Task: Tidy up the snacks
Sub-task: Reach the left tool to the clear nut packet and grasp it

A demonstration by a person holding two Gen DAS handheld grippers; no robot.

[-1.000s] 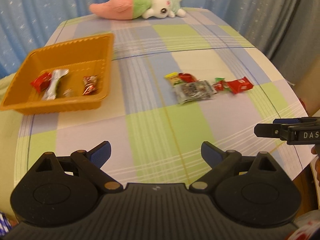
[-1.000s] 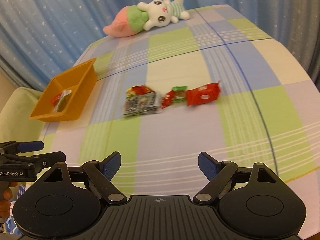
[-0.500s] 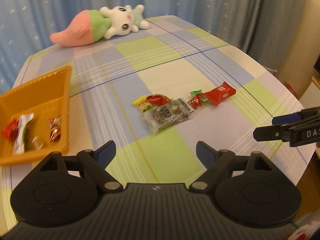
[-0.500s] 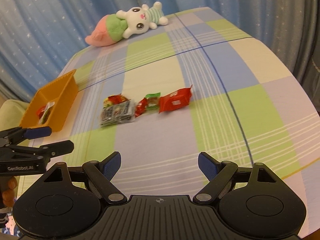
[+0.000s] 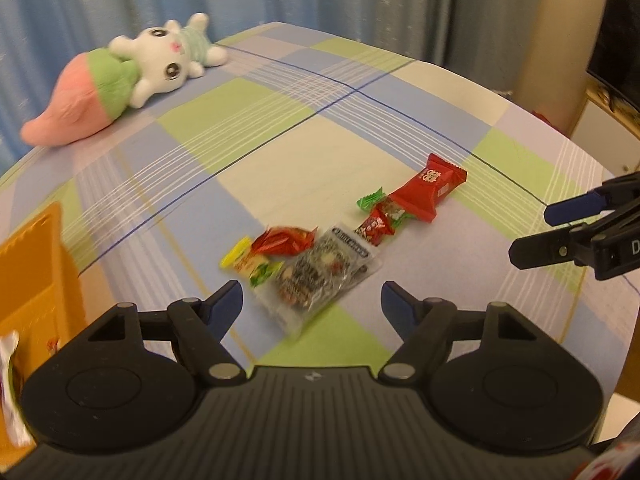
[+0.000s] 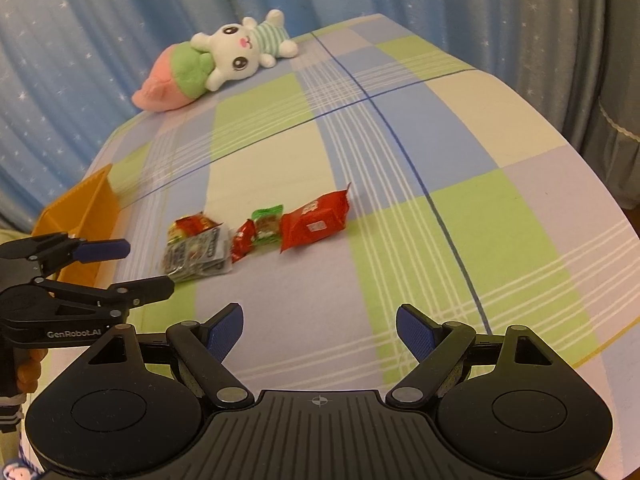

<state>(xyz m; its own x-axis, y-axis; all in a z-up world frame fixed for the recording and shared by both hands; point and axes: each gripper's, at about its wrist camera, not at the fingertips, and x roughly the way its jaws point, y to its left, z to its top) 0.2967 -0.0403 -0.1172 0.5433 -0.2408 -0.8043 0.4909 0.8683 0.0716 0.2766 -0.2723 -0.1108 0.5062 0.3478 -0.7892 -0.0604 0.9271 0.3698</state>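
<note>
Several snack packets lie in a row on the checked cloth: a clear packet with dark contents (image 5: 320, 276) (image 6: 198, 256), a yellow-and-red one (image 5: 276, 246), small red and green ones (image 5: 378, 216) (image 6: 262, 226), and a big red pack (image 5: 430, 190) (image 6: 314, 224). My left gripper (image 5: 310, 300) (image 6: 146, 266) hovers just short of the clear packet, jaws closing, nothing between them. My right gripper (image 6: 320, 330) (image 5: 536, 232) stands open over bare cloth, nearer than the snacks. The orange tray (image 5: 36, 280) (image 6: 82, 210) sits at the left with a white wrapper (image 5: 10, 392) inside.
A plush bunny in a pink-and-green carrot (image 5: 120, 80) (image 6: 216, 64) lies at the far edge of the table. Blue star-print curtains (image 6: 120, 20) hang behind. The table's right edge (image 5: 600, 360) drops off near my right gripper.
My left gripper swung right from the tray toward the snack row, came closer to the clear packet, and its jaws narrowed. The right gripper drifted slightly toward the snacks, jaws unchanged.
</note>
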